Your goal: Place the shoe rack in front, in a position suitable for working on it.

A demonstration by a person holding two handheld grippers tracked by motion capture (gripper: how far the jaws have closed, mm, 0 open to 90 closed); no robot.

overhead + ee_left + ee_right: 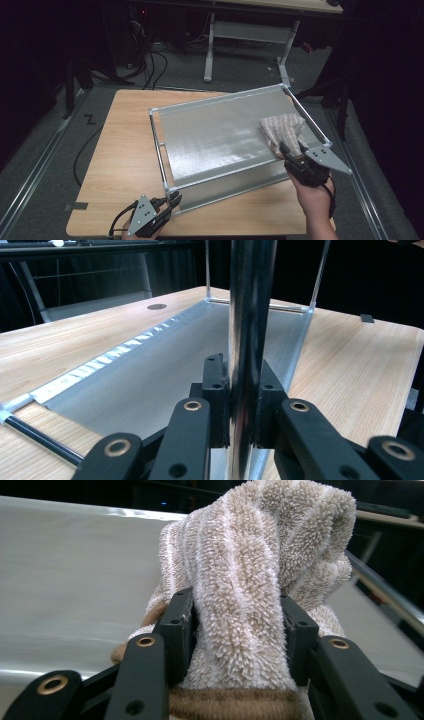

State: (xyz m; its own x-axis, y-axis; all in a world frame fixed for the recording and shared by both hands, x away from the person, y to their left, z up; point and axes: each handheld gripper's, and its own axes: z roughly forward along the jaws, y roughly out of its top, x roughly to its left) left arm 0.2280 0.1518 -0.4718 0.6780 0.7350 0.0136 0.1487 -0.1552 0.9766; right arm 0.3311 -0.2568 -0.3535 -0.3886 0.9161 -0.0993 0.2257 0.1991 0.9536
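A silvery metal sheet (220,135) lies in a thin rod frame on the wooden table (125,155). A beige striped towel (281,129) rests bunched on the sheet's right side. My right gripper (291,151) comes in from the lower right and is shut on the towel (260,555), whose pile bulges between the jaws of the right gripper (237,630). At the frame's near left corner, my left gripper (172,200) is shut on an upright shiny rod (247,340). The left gripper (239,380) has its pads pressed on both sides of the rod.
The frame's right rail (307,112) runs close beside the towel. Bare wood lies left of the frame and along the front edge, with a dark tape piece (76,206) at the front left corner. A white desk leg (209,50) and floor cables (150,62) stand beyond the table.
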